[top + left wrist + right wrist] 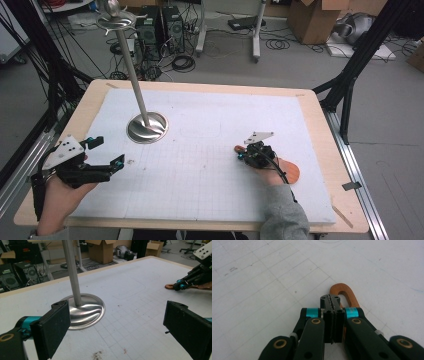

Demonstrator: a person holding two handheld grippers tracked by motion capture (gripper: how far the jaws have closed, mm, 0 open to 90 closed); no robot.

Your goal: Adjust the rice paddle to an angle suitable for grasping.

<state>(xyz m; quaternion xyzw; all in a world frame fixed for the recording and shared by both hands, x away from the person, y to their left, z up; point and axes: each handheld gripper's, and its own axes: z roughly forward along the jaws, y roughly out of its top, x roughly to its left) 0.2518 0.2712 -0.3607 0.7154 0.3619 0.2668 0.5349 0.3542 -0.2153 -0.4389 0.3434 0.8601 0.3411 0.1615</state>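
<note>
Right tongs closed at the wooden paddle's handle, stand waiting far left.
Your right tongs (333,305) look clamped tight by the paddle (287,170)'s looped handle (344,293) on the right of the bench (320,120); confirm the wood is truly pinched before lifting. Keep the left tongs (115,327), wide open and empty, clear near the metal stand (146,127).

Left hand-held gripper (116,327) jaws wide apart, steel stand (85,308) ahead — right hand-held gripper (192,277) beside brown wooden piece (170,286)
</note>
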